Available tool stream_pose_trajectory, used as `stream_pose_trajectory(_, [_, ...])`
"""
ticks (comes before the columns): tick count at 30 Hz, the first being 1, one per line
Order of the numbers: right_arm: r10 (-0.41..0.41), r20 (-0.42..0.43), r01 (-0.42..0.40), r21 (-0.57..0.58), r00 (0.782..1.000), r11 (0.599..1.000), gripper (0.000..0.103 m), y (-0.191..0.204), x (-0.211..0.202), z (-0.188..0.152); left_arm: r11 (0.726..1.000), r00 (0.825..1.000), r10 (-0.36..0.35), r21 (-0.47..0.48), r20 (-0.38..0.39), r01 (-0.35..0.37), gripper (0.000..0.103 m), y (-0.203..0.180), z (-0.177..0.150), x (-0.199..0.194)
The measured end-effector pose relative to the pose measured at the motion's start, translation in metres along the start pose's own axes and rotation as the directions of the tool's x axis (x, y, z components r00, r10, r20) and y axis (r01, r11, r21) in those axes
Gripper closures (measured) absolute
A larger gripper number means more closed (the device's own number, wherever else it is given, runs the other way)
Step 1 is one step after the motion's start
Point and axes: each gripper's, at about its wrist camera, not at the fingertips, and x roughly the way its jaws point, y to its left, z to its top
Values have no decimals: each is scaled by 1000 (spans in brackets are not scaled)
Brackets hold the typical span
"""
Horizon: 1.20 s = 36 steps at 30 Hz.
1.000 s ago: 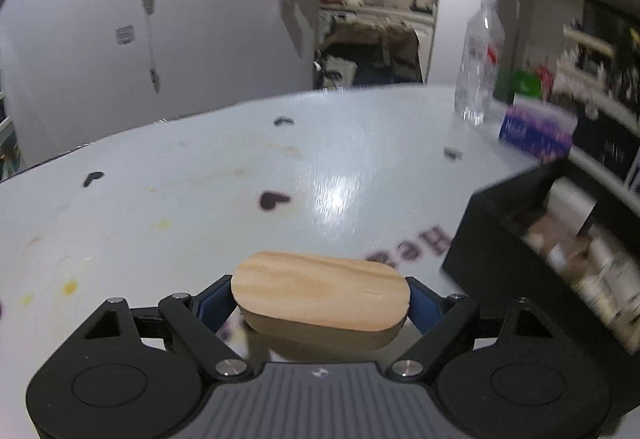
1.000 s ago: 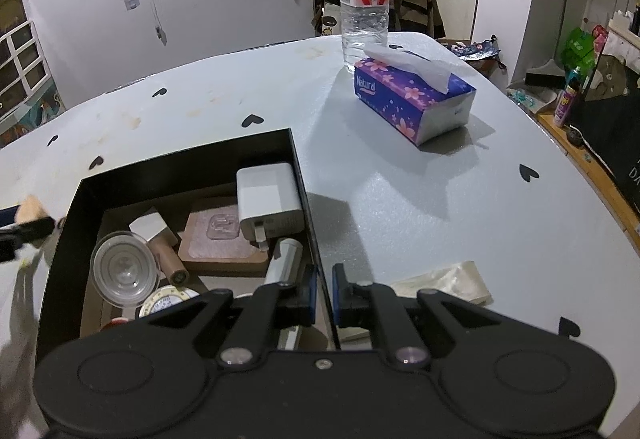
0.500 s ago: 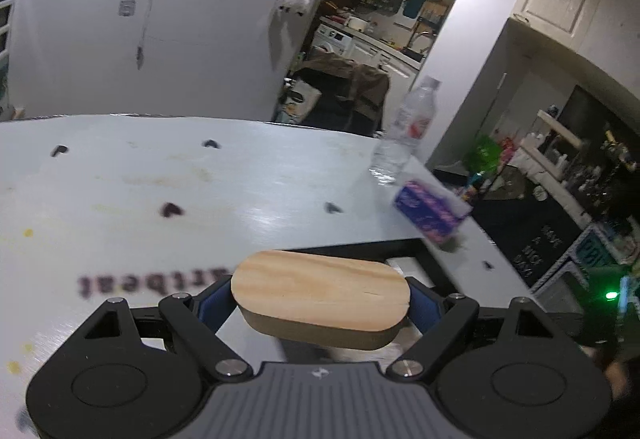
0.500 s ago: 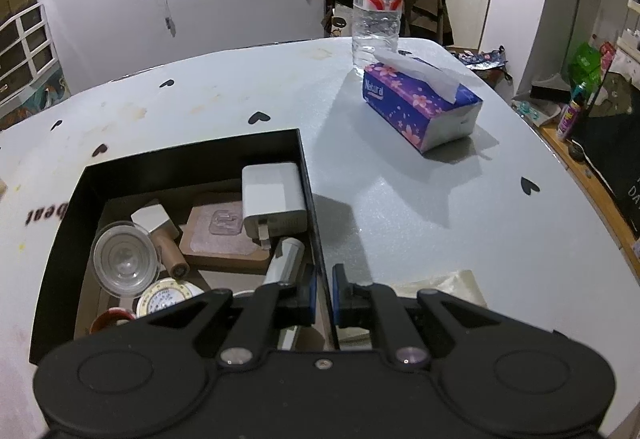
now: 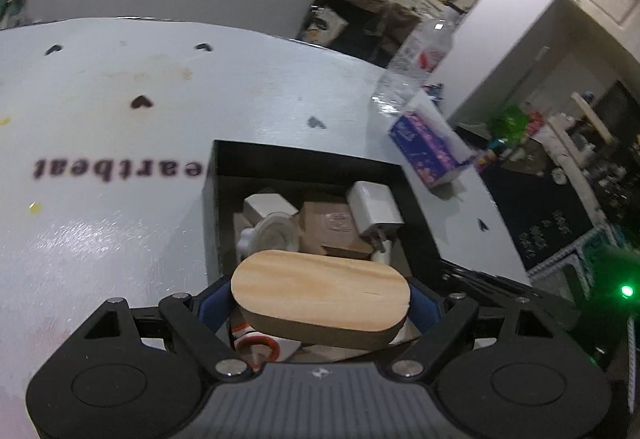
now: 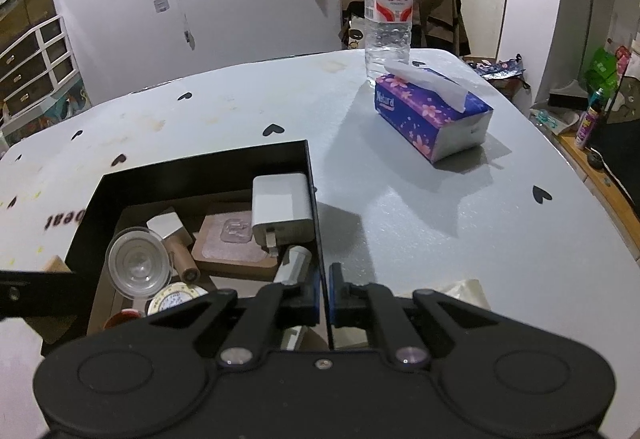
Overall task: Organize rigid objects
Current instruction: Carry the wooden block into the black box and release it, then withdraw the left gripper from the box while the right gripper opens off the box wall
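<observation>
My left gripper (image 5: 320,305) is shut on an oval wooden block (image 5: 320,289), held flat by its two ends. The block hangs over the near end of an open black box (image 5: 304,159) on the pale table. The box holds a white charger (image 6: 282,209), a clear plastic cup (image 6: 138,269), a wooden coaster (image 6: 236,243) and several other small items. My right gripper (image 6: 324,287) is shut on the box's thin right wall (image 6: 316,223). In the right wrist view the left gripper's finger (image 6: 24,291) and a corner of the block (image 6: 58,265) show by the box's left wall.
A purple tissue box (image 6: 432,115) and a water bottle (image 6: 388,19) stand on the table beyond the box to the right. A crumpled clear wrapper (image 6: 460,291) lies just right of my right gripper. The table's right edge drops to a cluttered floor.
My left gripper has carried the wooden block across the table, from left of the box to above its near end, rolling as it went. The right gripper stayed clamped on the box wall.
</observation>
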Motion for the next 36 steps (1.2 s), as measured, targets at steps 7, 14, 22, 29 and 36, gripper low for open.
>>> stream_pose_trajectory(7, [9, 2, -9, 8, 1000, 1000, 99, -2, 0, 0, 996, 997, 79, -29, 22, -79, 15, -3, -3, 1])
stream_pose_trajectory(14, [7, 3, -7, 13, 1000, 1000, 99, -2, 0, -1, 997, 997, 77, -16, -23, -77, 6, -5, -5, 7])
stream_pose_trajectory(22, [6, 3, -6, 14, 1000, 1000, 99, -2, 0, -1, 998, 997, 66, -12, -29, -66, 6, -5, -7, 6])
stream_pose_trajectory(29, [7, 3, -7, 15, 1000, 1000, 99, -3, 0, -1, 998, 998, 63, -9, -28, -63, 6, -7, -8, 4])
stream_pose_trajectory(36, [11, 5, -11, 17, 1000, 1000, 99, -4, -1, -2, 998, 998, 55, 11, 3, -55, 6, -10, -8, -3])
